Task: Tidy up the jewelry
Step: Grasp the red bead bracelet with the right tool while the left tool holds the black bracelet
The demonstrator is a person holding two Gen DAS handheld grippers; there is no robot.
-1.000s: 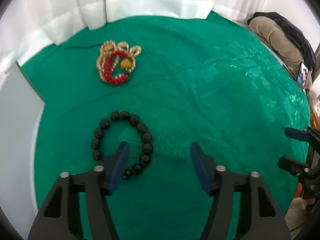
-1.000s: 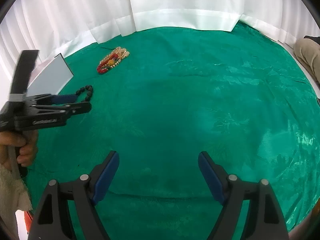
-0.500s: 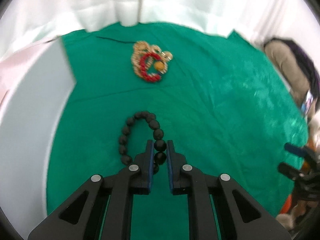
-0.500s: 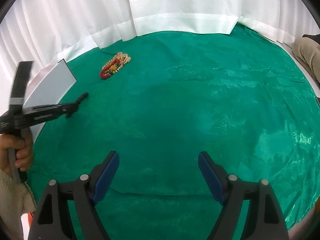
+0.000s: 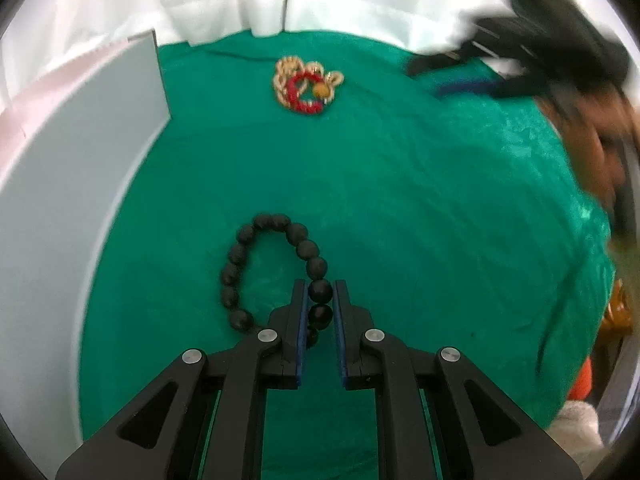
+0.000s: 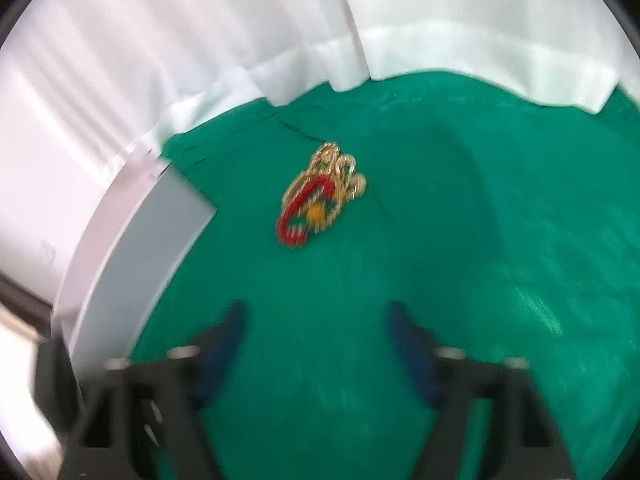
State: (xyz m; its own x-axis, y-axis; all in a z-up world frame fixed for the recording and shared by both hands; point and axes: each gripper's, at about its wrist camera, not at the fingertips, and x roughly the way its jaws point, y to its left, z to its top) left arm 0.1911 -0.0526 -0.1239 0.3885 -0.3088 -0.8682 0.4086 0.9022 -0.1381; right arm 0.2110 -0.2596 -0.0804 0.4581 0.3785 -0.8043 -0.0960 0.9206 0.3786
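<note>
Black bead bracelet (image 5: 276,268) pinched by left gripper (image 5: 320,300) near grey tray (image 5: 60,216); right gripper (image 6: 316,320) closing, empty.

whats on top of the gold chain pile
A red bead bracelet lies curled over the gold chain pile, with an orange bead inside its curve. Whether anything sits beneath the chains on the green cloth is hidden.

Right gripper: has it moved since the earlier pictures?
Yes. The right gripper has swung left, toward the gold-and-red jewelry pile, jaws just closing on nothing.
</note>
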